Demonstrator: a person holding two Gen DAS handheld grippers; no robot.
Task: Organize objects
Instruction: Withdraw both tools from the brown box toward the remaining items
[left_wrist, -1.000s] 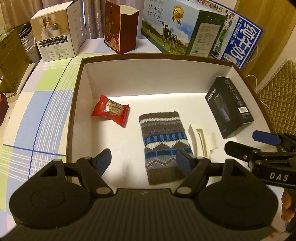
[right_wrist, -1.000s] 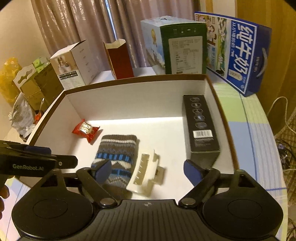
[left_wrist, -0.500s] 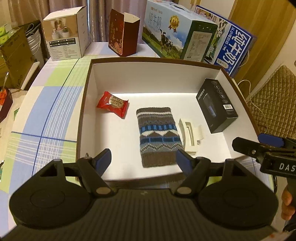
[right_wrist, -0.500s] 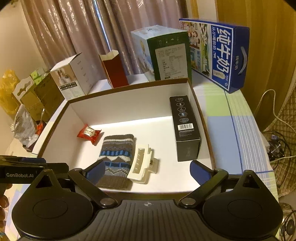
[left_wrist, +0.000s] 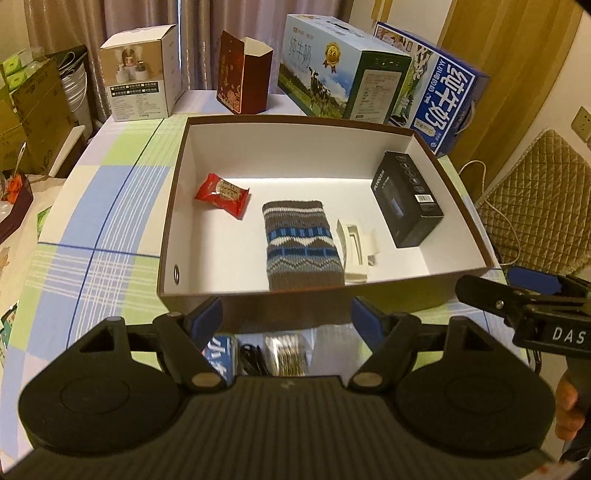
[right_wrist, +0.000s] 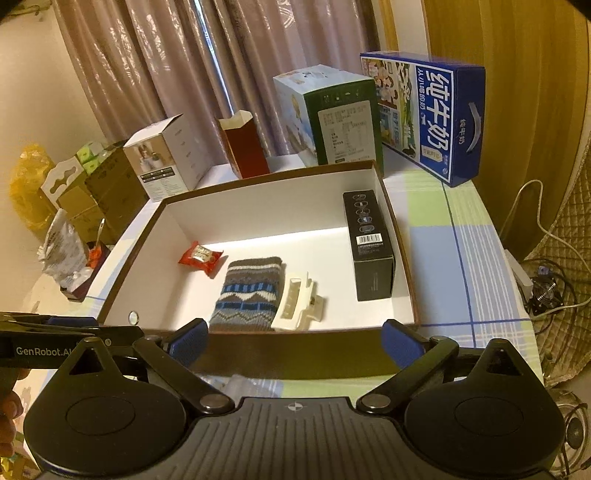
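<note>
A: What is seen inside the brown storage box (left_wrist: 173, 236) on the counter (left_wrist: 103, 206)?

B: A red snack packet (left_wrist: 221, 195) is seen near its left wall, a knitted pouch (left_wrist: 301, 249) at the middle by the near wall, a cream hair claw clip (left_wrist: 356, 251) touching the pouch's right side, and a black carton (left_wrist: 406, 203) along the right wall.

A: How are the grippers held?

B: The left gripper (left_wrist: 286, 319) is held partly open and empty before the box's near edge. The right gripper (right_wrist: 291, 341) is spread wide, nothing between its pads.

"DAS" marks the right tongs (left_wrist: 524, 291), "GenRobot.AI", seemingly, the left tongs (right_wrist: 74, 328), and "纯牛奶" the blue carton (right_wrist: 436, 118).
</note>
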